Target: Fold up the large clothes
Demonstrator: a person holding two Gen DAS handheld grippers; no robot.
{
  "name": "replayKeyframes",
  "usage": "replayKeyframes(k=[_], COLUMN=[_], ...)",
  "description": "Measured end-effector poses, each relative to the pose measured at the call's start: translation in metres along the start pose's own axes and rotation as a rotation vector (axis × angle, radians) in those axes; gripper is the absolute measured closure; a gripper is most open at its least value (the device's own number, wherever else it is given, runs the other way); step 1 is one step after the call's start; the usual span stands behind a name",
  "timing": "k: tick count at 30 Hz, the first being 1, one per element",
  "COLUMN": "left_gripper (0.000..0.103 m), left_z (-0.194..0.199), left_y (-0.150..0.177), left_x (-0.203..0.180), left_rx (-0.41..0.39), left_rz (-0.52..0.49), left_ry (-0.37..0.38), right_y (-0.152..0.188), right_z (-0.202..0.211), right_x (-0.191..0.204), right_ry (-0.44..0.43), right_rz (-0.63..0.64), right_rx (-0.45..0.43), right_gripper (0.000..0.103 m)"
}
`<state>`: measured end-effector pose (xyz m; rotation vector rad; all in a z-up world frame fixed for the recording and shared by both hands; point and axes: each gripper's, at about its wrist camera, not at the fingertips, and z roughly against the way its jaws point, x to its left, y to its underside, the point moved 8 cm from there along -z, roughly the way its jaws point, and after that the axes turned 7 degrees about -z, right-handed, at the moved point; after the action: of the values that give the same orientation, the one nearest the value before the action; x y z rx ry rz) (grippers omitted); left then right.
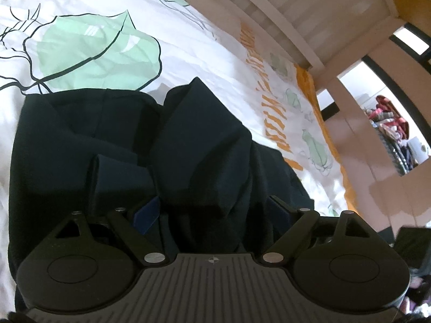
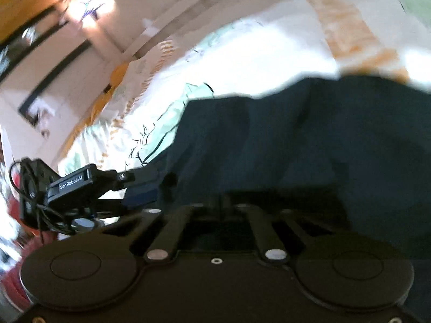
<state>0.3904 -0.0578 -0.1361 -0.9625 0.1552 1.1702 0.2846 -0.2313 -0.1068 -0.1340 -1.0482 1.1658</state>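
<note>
A large dark navy garment [image 1: 113,145] lies bunched on a white bed cover. In the left wrist view my left gripper [image 1: 212,207] is open, its blue-padded fingers [image 1: 146,215] spread wide with a raised fold of the garment between them. In the right wrist view the garment [image 2: 296,140] fills the centre and right. My right gripper [image 2: 222,204] has its linkage arms drawn close together and its fingertips are buried in dark cloth, so it looks shut on the garment. The left gripper [image 2: 134,185] shows at the left of that view, at the garment's edge.
The bed cover [image 1: 89,48] is white with green leaf prints and orange bands. A white bed frame [image 1: 282,18] runs along the far side. Beyond it stand pale wardrobe panels [image 1: 358,148] and a shelf opening with piled clothes [image 1: 390,123]. The right wrist view is motion-blurred.
</note>
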Motion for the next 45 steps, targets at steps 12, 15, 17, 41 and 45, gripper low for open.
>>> replayKeyframes(k=[12,15,17,41,45], left_gripper=[0.014,0.011,0.011,0.009,0.009], left_z=[0.007,0.01,0.012,-0.025,-0.034], left_y=[-0.002,-0.003,-0.002,0.018,0.021], left_x=[0.001,0.001,0.002,-0.019,-0.017], left_rx=[-0.034,-0.046,-0.047,0.037,0.028], left_rz=[-0.003,-0.04,-0.05,-0.032,-0.002], left_ry=[-0.014,-0.039,-0.046,0.017,-0.003], right_y=[-0.022,-0.001,0.009,0.002,0.004], right_z=[0.016,0.003,-0.009,0.04,0.039], right_x=[-0.006,-0.02,-0.022,-0.084,-0.088], right_ry=[0.031,0.053,0.072,0.099,0.088], right_rz=[0.007,-0.063,-0.078,-0.017,-0.06], right_rx=[-0.073,-0.024,0.004,-0.083,-0.082], right_gripper=[0.051,0.051,0.051,0.054,0.051])
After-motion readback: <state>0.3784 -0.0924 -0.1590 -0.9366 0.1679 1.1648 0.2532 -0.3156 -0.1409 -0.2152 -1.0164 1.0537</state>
